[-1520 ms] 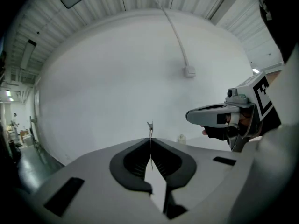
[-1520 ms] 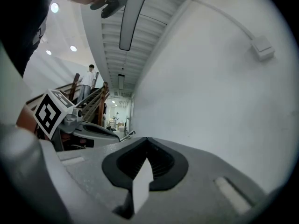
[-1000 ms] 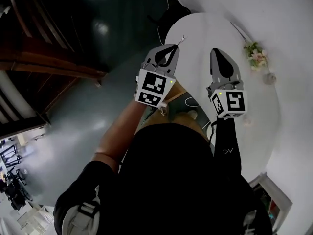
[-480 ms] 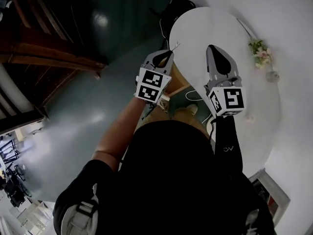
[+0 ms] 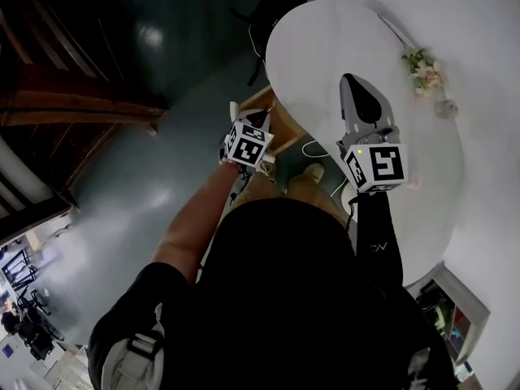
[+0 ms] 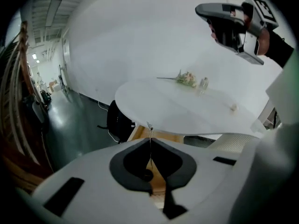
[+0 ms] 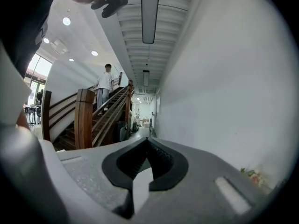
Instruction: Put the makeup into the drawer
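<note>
My left gripper [image 5: 262,122] hangs low beside the white oval table [image 5: 325,47], tilted down over a wooden drawer unit [image 5: 283,127]. Its jaws are shut on a thin metal makeup tool [image 6: 150,133] that sticks up past the tips [image 6: 150,143]; the wood of the drawer unit [image 6: 140,134] shows just beyond. My right gripper [image 5: 355,81] is held level over the table, jaws shut with nothing between them [image 7: 147,143]. It also shows at the top right of the left gripper view [image 6: 202,9]. A small pale item [image 6: 233,108] lies on the table.
A sprig of flowers [image 5: 422,67] and a small glass bottle [image 5: 444,108] sit at the table's far side. A black bag [image 6: 119,120] stands on the floor past the table. A wooden staircase [image 7: 93,111] with a person [image 7: 105,85] on it rises to the left.
My left gripper has dropped from the height of the table's edge down toward the wooden drawer unit and tipped further downward, still holding the thin tool. The right gripper has hardly shifted.
</note>
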The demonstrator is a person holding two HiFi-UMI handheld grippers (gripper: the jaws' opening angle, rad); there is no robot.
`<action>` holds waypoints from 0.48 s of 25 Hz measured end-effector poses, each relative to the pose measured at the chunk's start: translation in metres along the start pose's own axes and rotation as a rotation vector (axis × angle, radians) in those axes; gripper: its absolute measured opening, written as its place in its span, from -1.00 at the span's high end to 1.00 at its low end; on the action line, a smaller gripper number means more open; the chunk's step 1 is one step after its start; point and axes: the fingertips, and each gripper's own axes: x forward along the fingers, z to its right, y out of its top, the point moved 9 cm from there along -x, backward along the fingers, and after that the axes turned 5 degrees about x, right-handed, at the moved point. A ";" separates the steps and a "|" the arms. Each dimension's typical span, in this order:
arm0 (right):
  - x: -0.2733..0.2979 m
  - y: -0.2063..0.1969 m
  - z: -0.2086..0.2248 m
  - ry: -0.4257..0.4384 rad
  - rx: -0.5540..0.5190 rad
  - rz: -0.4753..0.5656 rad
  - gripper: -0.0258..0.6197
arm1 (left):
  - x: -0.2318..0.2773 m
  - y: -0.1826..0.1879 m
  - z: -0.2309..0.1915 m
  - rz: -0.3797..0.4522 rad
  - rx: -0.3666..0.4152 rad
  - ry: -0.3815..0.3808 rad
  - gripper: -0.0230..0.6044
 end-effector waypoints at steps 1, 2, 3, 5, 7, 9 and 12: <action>-0.001 0.000 0.001 -0.004 0.000 -0.001 0.92 | 0.004 -0.006 0.001 -0.030 0.000 -0.007 0.88; -0.003 -0.001 0.002 -0.008 0.000 -0.003 0.92 | 0.009 -0.012 0.003 -0.061 0.002 -0.014 0.88; -0.004 -0.002 0.002 -0.012 0.001 -0.005 0.92 | 0.015 -0.017 0.004 -0.094 0.004 -0.021 0.88; -0.005 -0.003 0.003 -0.016 0.003 -0.010 0.92 | 0.024 -0.027 0.008 -0.154 0.002 -0.041 0.88; -0.007 -0.003 0.002 -0.015 0.002 -0.012 0.92 | 0.029 -0.032 0.013 -0.179 -0.005 -0.065 0.88; -0.007 -0.003 0.001 -0.016 0.001 -0.013 0.92 | 0.031 -0.032 0.017 -0.170 -0.009 -0.092 0.88; -0.008 -0.003 0.001 -0.017 0.002 -0.012 0.92 | 0.032 -0.031 0.022 -0.169 -0.003 -0.128 0.85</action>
